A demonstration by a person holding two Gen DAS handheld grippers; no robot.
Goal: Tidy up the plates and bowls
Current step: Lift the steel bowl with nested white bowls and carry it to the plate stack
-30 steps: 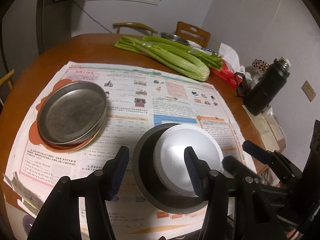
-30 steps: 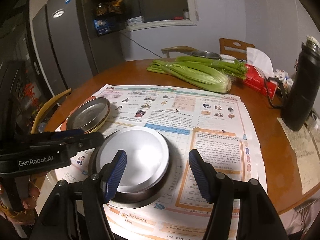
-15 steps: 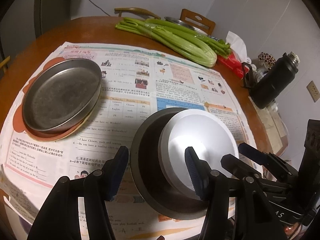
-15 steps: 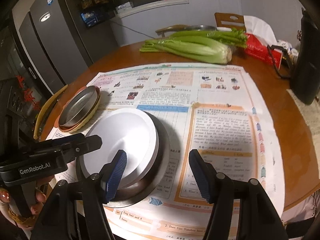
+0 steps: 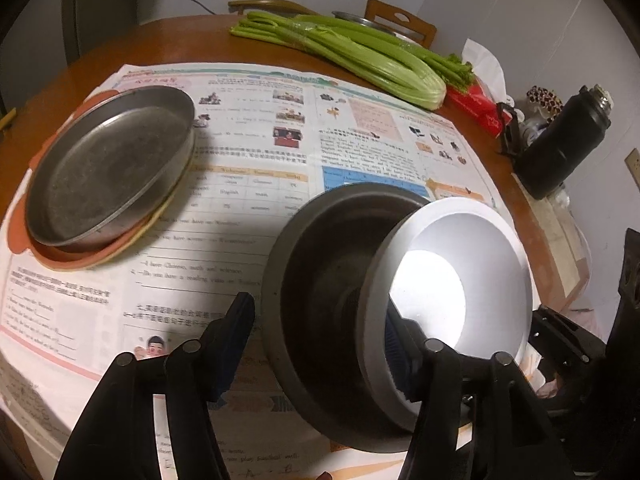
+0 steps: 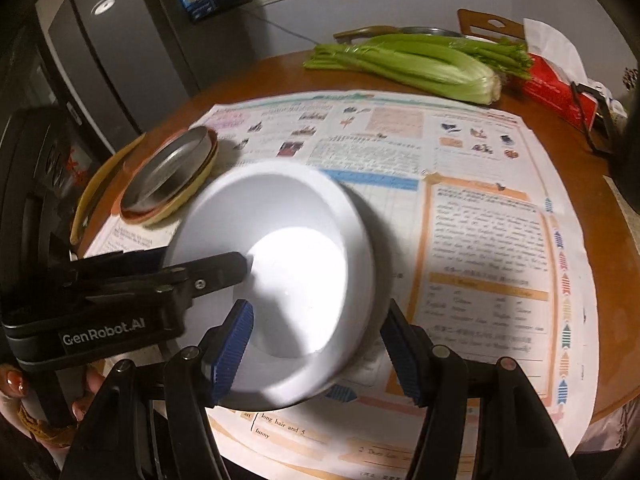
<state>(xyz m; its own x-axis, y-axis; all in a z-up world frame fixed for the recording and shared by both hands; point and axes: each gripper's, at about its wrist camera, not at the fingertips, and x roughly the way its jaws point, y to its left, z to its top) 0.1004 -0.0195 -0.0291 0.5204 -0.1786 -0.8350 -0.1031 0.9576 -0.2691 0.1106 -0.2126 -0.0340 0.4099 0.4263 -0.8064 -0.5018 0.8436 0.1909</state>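
The right gripper [image 6: 317,312] has its two jaws pulled in tight on one white round bowl [image 6: 296,264]. One blue pad is inside the bowl and one is outside its right wall. The bowl is tipped up, with its right side high.

The left gripper [image 5: 318,312] has just been opening its jaws. They stand partly wide and do not squeeze anything. Its left finger [image 5: 236,344] is just outside one dark grey metal bowl [image 5: 320,264]. Its right finger is inside the white round bowl. The near edges of both bowls are between them. The white round bowl sits partly inside the dark one, near the front of the table. So there are two bowls here.

One hand [image 6: 16,388] with painted nails holds the left gripper.

To the left is one round flat metal plate [image 5: 108,164]. It lies on one pale yellow plate [image 5: 162,216] and one orange plate [image 5: 76,258]. That makes three plates in one pile.

All of this is on one big printed paper sheet [image 5: 256,120], spread over one round brown wooden table [image 5: 168,40].

Far away lies one bunch of green celery [image 5: 360,52]. Just right of it is one red tissue pack [image 5: 476,104]. One tall black flask [image 5: 560,148] stands at the right edge. Behind the table are two wooden chair backs [image 5: 400,20].
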